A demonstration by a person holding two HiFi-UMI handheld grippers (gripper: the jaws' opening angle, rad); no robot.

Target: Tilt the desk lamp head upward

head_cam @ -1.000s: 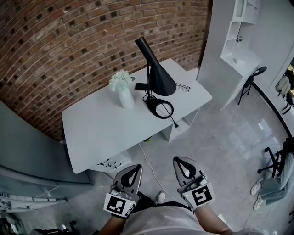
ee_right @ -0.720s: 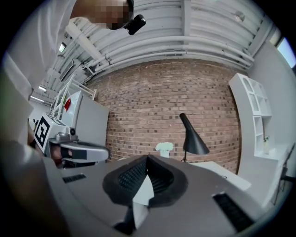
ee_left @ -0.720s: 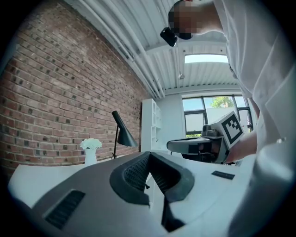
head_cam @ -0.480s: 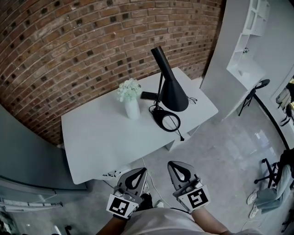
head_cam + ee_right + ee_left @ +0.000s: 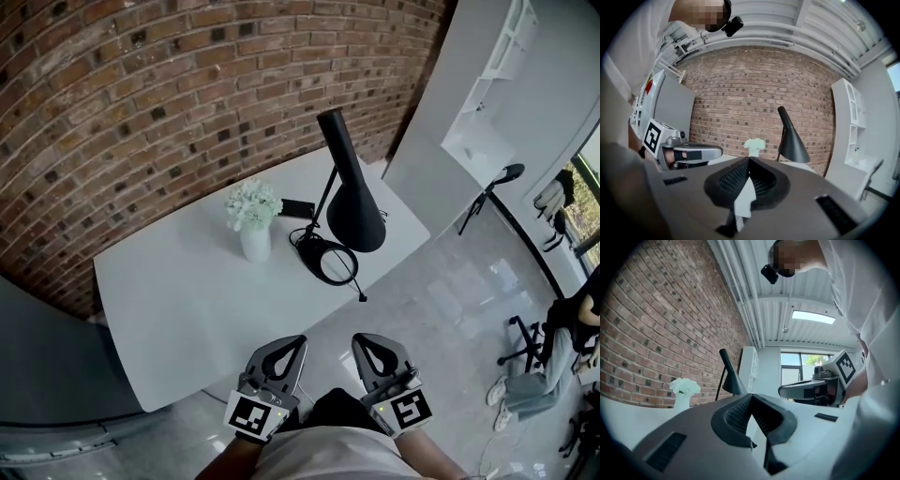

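**The lamp has not been touched yet**

The big brick wall stands behind the white desk. The desk is the place to look, because all the other things are on it or near it.

The black desk lamp stands on the desk, close to its far right corner. The lamp head is a long cone. Its wide mouth points down at the desk, and its thin end sticks up toward the wall. The round ring base lies flat on the desk, just under the head. So the head is still low, and no one has tipped it up.

The left gripper and the right gripper are side by side, just in front of the desk's near edge. They are well apart from the lamp. On each one the two jaw tips are pressed together. Nothing is held between them.

A white vase of pale flowers stands on the desk, near the lamp's base, on the side away from the right corner. A small flat black thing lies on the desk between the vase and the lamp pole. It is too small to tell what it is.

It looks like the whole job is still left. A gripper would have to reach over the desk to the lamp head, take hold of it and tip its wide mouth up.
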